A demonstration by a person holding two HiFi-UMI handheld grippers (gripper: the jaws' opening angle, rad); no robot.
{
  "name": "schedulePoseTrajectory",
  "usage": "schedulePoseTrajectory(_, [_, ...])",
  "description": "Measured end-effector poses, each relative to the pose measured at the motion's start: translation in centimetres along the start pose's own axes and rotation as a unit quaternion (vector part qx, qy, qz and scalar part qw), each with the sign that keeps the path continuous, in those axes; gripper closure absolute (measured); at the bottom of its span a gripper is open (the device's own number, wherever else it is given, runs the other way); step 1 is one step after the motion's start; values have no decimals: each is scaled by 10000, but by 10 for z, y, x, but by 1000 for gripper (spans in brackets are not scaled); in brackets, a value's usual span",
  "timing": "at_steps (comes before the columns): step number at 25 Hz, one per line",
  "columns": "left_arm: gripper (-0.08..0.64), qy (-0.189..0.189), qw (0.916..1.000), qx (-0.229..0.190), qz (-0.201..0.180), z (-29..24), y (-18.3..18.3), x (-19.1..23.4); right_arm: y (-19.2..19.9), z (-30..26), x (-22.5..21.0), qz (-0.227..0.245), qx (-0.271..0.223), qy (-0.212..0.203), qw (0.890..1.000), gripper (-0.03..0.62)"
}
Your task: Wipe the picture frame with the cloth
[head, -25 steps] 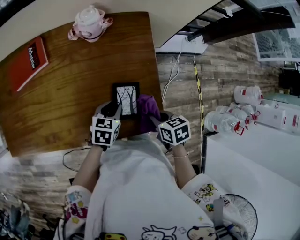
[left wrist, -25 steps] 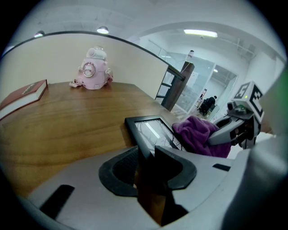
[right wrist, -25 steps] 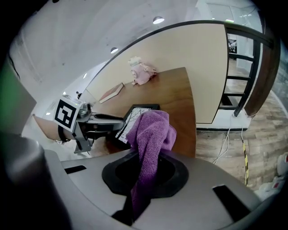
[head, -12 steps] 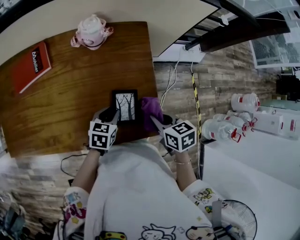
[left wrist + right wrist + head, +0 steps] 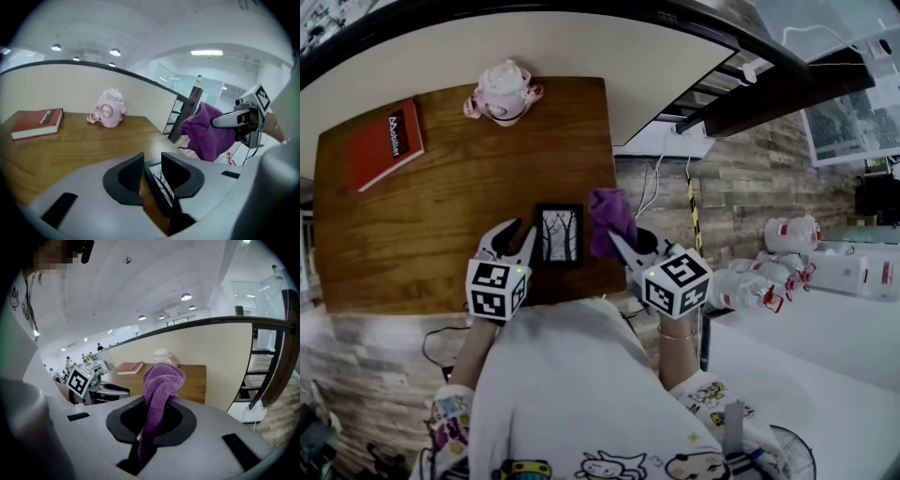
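Note:
The small black picture frame (image 5: 560,234) with a tree print is near the front right corner of the wooden table (image 5: 441,225). My left gripper (image 5: 520,240) is shut on its left edge. In the left gripper view the frame's rim (image 5: 157,190) runs between the two pads of that gripper (image 5: 152,171). I cannot tell whether the frame's far edge rests on the wood. My right gripper (image 5: 623,242) is shut on a purple cloth (image 5: 610,216), held just right of the frame. The cloth (image 5: 161,380) stands up bunched out of the right gripper (image 5: 152,416) and also shows in the left gripper view (image 5: 208,133).
A red book (image 5: 386,142) lies at the table's back left and a pink toy teapot (image 5: 503,91) at the back middle. The table's right edge (image 5: 611,169) drops to a wood-look floor with cables (image 5: 649,187). Plastic bottles (image 5: 755,281) and a white table (image 5: 806,375) are on the right.
Both grippers have risen. The cloth has come up off the table beside the frame, and the left gripper has lifted with the frame's edge in it.

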State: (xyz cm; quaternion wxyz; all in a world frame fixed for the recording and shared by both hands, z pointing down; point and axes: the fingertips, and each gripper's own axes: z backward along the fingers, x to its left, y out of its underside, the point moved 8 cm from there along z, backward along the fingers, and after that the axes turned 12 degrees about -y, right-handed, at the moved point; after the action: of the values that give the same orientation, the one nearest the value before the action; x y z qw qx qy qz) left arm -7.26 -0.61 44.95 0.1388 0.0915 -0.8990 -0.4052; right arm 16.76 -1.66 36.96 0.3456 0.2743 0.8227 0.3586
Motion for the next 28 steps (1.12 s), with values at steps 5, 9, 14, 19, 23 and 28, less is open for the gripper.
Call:
schedulePoseTrajectory(5, [460, -127, 9979, -642, 13, 23, -42, 7, -34, -2, 5, 555, -456, -53, 9974, 568])
schedulePoseTrajectory(9, [479, -214, 9941, -1058, 44, 43, -68, 10, -54, -2, 11, 867, -819, -129, 9928, 568])
schedulePoseTrajectory(14, [502, -334, 9882, -1492, -47, 64, -86, 11, -67, -1, 17, 1131, -1085, -193, 9875, 568])
schedulePoseTrajectory(19, [526, -393, 9843, -1719, -46, 78, -94, 13, -74, 6, 20, 1160, -1297, -142, 9846, 568])
schedulePoseTrajectory(23, [544, -487, 9831, -1767, -25, 81, -91, 19, -75, 9, 20, 1190, -1393, 10, 9831, 568])
schedulePoseTrajectory(28, [554, -571, 9825, -1776, -3, 84, -88, 24, -77, 14, 20, 1216, -1566, 142, 9800, 568])
